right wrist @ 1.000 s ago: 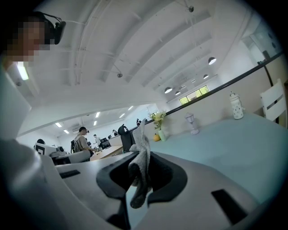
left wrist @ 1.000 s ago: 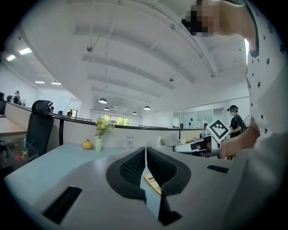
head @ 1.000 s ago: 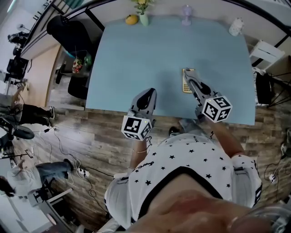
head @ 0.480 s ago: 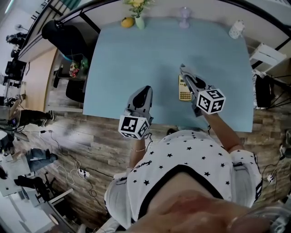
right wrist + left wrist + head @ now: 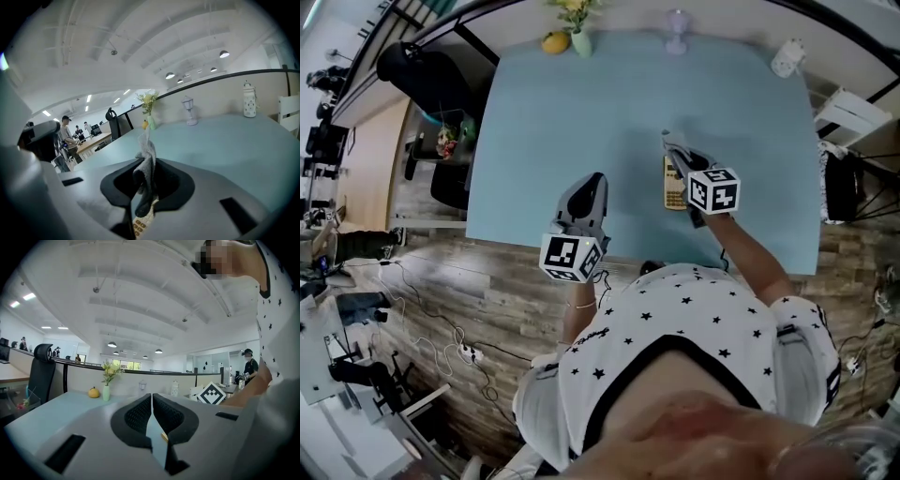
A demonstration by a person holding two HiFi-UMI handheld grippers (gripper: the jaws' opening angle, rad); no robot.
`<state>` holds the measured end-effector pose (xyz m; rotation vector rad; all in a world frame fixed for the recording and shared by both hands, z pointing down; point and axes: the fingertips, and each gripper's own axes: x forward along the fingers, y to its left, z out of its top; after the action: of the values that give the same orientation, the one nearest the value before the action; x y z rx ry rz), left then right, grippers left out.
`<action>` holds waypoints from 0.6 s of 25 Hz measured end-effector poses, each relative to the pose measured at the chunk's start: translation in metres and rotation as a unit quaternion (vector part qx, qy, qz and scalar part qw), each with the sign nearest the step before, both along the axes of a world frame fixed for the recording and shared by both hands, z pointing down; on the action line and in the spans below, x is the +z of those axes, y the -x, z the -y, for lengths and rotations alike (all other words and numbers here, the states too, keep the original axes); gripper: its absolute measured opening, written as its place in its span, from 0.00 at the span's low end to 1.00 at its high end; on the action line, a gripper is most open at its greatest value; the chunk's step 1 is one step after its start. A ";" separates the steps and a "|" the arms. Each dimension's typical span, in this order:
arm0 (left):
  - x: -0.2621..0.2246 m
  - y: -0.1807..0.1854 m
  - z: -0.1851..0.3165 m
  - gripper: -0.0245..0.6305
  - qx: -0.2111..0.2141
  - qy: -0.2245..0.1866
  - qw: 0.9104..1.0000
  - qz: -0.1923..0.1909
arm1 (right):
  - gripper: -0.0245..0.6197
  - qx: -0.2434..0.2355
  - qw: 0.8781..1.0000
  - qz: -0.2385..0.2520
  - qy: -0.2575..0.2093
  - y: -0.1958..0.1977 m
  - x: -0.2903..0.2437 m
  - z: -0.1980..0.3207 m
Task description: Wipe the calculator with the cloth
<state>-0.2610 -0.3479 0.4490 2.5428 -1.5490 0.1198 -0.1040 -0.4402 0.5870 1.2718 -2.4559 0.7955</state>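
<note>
right gripper (image 5: 146, 176): jaws clenched on a grey cloth (image 5: 148, 152), which projects up past the tips. the calculator (image 5: 139, 225) lies directly beneath these jaws, flat on the blue table (image 5: 225, 145), toward the front right. left gripper (image 5: 151, 399): jaws pressed together, nothing between them; it is positioned over the table's front edge, apart from the calculator. at the far edge stand a vase (image 5: 106, 392), a yellow fruit (image 5: 94, 392) and a white jar (image 5: 250, 105).
</note>
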 end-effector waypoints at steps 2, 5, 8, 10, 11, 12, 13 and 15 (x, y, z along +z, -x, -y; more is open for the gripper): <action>0.000 0.001 0.000 0.09 -0.003 0.001 1.000 0.002 | 0.12 -0.003 1.000 -0.015 0.008 0.002 0.011 0.003; 0.001 0.005 0.002 0.09 -0.010 0.002 1.000 0.006 | 0.12 -0.006 0.999 -0.026 0.029 0.007 0.029 0.010; 0.002 0.007 0.002 0.09 -0.016 0.003 1.000 0.007 | 0.12 -0.011 0.998 -0.041 0.043 0.010 0.043 0.013; 0.003 0.008 0.002 0.09 -0.019 0.005 1.000 0.008 | 0.13 -0.015 0.997 -0.053 0.048 0.011 0.050 0.013; 0.004 0.009 0.001 0.09 -0.020 0.006 1.000 0.009 | 0.13 -0.018 0.997 -0.059 0.050 0.011 0.053 0.012; 0.004 0.009 0.001 0.09 -0.022 0.007 1.000 0.010 | 0.13 -0.021 0.996 -0.066 0.052 0.012 0.056 0.012; 0.003 0.009 0.000 0.09 -0.023 0.008 1.000 0.011 | 0.13 -0.024 0.996 -0.073 0.055 0.012 0.060 0.011; 0.002 0.008 -0.003 0.09 -0.024 0.008 1.000 0.013 | 0.13 -0.029 0.994 -0.086 0.060 0.011 0.066 0.008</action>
<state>-0.2685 -0.3453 0.4514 2.4996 -1.6097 0.1582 -0.1148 -0.4484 0.6535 1.1682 -2.2632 0.7734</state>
